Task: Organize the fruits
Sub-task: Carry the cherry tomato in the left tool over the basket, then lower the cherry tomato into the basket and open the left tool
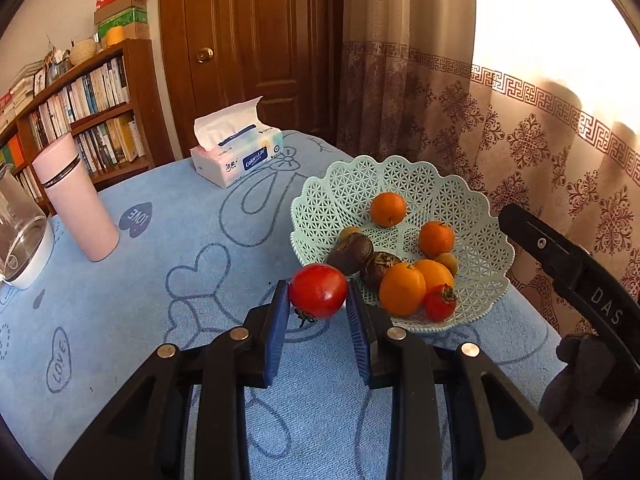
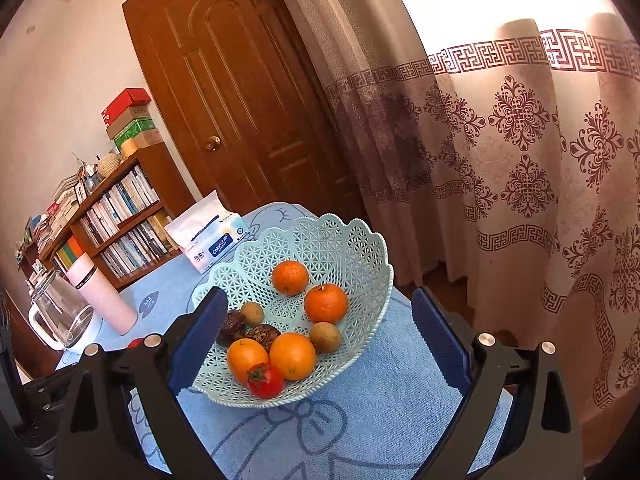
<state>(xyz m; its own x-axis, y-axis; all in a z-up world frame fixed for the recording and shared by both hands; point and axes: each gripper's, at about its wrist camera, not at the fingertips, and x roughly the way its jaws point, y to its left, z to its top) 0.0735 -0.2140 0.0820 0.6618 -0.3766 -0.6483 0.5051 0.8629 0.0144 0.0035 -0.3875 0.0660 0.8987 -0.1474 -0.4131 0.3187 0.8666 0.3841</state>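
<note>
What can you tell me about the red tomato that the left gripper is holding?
The tomato is round, glossy and deep red, smooth-skinned with a bright highlight. Its dark green stem end points down and toward the camera. It is clamped between the blue pads of the left gripper, one pad on each side, held above the blue tablecloth just short of the pale green basket rim, not yet inside.

A glossy smooth red tomato (image 1: 318,290) contrasts with the matt mint-green perforated plastic basket (image 1: 472,204) on the napped blue cloth tablecloth (image 1: 160,288).
</note>
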